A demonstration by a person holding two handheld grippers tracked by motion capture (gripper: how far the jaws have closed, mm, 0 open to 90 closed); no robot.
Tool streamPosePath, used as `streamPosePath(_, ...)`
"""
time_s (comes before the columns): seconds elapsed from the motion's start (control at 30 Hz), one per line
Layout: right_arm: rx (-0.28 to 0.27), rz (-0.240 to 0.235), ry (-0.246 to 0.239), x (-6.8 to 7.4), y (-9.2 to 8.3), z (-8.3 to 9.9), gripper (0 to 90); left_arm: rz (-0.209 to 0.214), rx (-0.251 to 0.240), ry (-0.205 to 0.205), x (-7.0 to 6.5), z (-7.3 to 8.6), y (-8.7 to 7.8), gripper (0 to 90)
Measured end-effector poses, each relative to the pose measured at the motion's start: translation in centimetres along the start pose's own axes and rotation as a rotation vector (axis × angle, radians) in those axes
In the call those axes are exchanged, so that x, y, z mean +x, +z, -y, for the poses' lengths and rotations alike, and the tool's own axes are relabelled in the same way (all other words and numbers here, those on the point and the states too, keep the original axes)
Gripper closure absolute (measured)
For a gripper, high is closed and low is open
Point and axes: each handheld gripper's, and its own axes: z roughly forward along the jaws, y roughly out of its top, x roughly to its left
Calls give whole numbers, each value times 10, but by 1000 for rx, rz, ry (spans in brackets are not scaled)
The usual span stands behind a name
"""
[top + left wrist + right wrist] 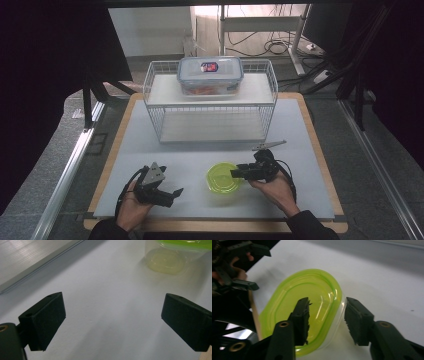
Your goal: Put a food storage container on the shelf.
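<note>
A small clear tub with a lime-green oval lid (223,179) (307,302) stands on the white table mat near the front. My right gripper (233,174) (327,307) reaches it from the right. One jaw hangs over the lid and the other stands outside the rim, so the tub's edge lies between them with a gap at the outer pad. My left gripper (175,196) (113,320) rests low at the front left, open wide with bare mat between its jaws. The tub (175,255) lies ahead of it to the right. The left gripper (249,267) also appears beyond the tub.
A white wire rack (210,100) stands at the back of the mat, with a clear box with a blue lid (210,72) on its top shelf. A small metal clip (269,145) lies right of the rack's front. The table's wooden edge (315,145) frames the mat.
</note>
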Motion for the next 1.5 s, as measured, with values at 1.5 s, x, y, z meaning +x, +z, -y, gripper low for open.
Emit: streamPosePath(1.5,-87,-136,164,3,-35,-26,823,1,-40,-20,2,-1,-5,45)
